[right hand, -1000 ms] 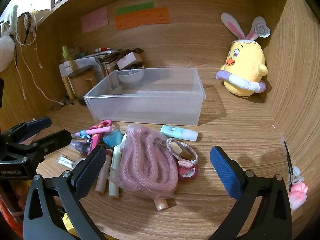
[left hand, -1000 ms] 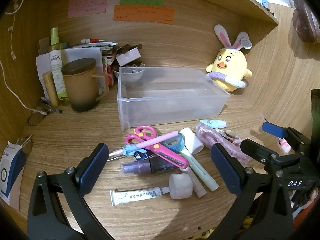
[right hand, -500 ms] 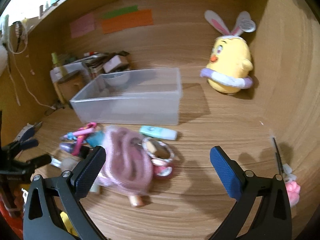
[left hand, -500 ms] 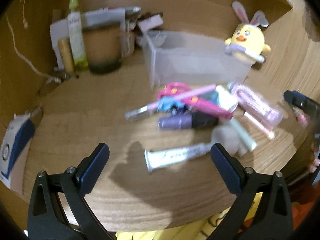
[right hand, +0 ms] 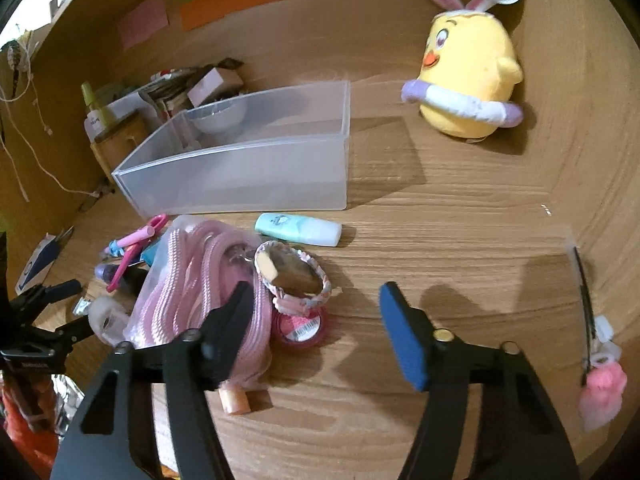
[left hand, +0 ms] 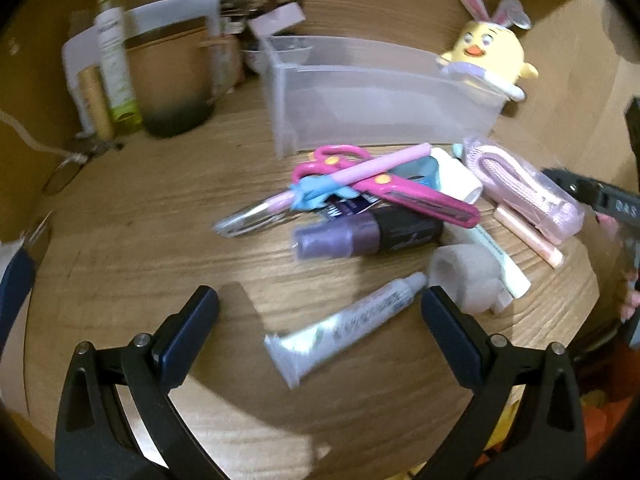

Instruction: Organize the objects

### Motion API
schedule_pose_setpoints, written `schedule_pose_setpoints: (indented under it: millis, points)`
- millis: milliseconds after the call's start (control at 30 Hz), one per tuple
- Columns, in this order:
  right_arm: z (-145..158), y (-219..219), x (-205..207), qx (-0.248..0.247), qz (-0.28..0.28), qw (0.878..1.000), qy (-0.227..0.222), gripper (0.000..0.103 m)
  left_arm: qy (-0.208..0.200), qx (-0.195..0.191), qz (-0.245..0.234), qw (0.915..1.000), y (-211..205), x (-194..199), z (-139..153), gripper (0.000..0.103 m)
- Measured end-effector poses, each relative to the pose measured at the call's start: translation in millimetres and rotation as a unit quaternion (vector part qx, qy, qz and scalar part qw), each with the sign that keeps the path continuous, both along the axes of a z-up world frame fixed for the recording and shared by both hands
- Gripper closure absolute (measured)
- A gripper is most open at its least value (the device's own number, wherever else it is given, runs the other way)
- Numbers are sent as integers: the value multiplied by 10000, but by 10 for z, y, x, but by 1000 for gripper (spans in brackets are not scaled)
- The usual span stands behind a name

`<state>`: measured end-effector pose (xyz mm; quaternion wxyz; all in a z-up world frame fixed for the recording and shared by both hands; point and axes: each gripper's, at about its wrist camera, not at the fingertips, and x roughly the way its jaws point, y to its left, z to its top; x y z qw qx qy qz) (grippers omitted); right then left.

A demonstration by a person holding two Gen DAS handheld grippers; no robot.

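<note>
A clear plastic bin [left hand: 380, 96] stands empty at the back of the wooden desk; it also shows in the right wrist view [right hand: 240, 160]. In front of it lies a pile: pink scissors [left hand: 400, 188], a purple bottle [left hand: 360, 236], a white tube [left hand: 352, 320], a white tape roll [left hand: 468, 276] and a bagged pink rope [right hand: 192, 280]. My left gripper [left hand: 320, 308] is open, low over the tube. My right gripper [right hand: 316, 312] is open just right of the rope, near a small braided ring [right hand: 292, 272] and a mint tube [right hand: 298, 230].
A yellow chick plush [right hand: 468, 76] sits at the back right. A brown mug [left hand: 172, 80], a spray bottle [left hand: 114, 52] and papers crowd the back left. A pink charm [right hand: 600, 392] lies at the right edge. Glasses [left hand: 68, 168] lie at the left.
My left gripper has dropped and moved in toward the white tube. My right gripper has moved forward and tilted, closing in beside the pink rope and the braided ring.
</note>
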<state>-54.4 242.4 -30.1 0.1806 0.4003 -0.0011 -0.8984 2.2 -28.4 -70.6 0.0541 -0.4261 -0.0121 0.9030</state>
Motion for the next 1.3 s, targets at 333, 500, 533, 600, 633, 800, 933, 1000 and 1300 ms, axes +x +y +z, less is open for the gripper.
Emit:
schedule_pose_setpoints:
  millis: [333,500,533,600,633,800,933,1000,1300]
  points:
    - [-6,-233,-123,257,427,9988,-12,73,6,-289,-419,9987,120,-18,21,36]
    - [17,-287,-174,363,488,9981,33,80,-65,-315,-257,9992,38,60,66,68]
    - [30,-289,-181,375,476,9982,44,82,-77,-313,-208,9993,21,74,67,71]
    - [43,-265,-214,419,362,9985,45,87,-87,-294,-134,9994,-16,108,70,73]
    - [37,-242,-232,424,313,9986,28,87,-75,-300,-102,9995,-22,124,69,73]
    - [-90,-160,-342,231,286,9985,-405,87,53,-376,7,9993,13,132,58,88]
    - [-94,-135,-304,246,167,9991,-301,89,53,-352,76,9993,16,125,62,88]
    - [-36,-101,-276,190,139,9995,-195,92,55,-310,128,9994,-4,137,82,88]
    - [393,-26,-216,-271,179,9990,310,96,617,96,223,9978,-108,150,517,88]
